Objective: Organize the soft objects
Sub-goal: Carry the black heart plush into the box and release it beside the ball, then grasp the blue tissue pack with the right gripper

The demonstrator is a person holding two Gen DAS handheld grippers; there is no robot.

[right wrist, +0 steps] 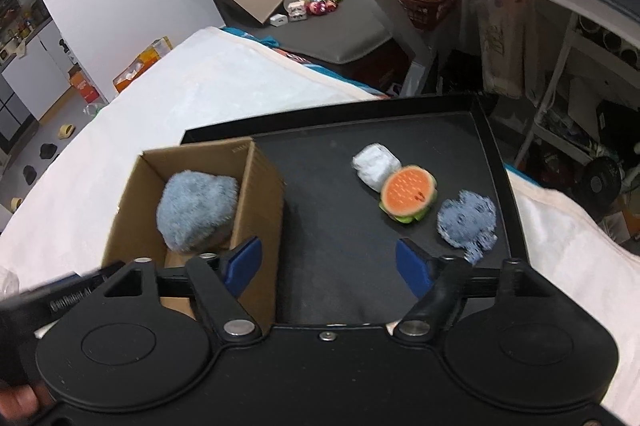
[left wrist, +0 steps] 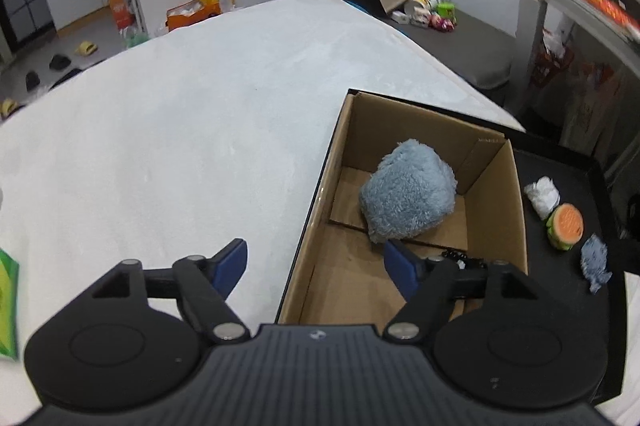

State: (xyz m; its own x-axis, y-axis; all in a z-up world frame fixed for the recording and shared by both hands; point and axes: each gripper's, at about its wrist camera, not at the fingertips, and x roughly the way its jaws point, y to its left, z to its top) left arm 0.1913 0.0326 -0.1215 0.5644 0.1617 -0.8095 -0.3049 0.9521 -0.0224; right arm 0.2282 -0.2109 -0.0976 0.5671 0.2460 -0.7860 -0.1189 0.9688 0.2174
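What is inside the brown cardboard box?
A fluffy blue-grey plush sits on the cardboard box's floor, toward the far end. The floor nearer the camera looks bare. Whatever is under the plush is covered, so it cannot be seen.

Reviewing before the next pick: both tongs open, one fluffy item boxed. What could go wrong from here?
1. The white wad, burger-shaped plush toy and blue-grey knitted scrap lie bunched on the black tray; the open right tongs might pinch two together.
2. The fluffy blue-grey cushion fills much of the brown cardboard box; later drops could land on its rim.
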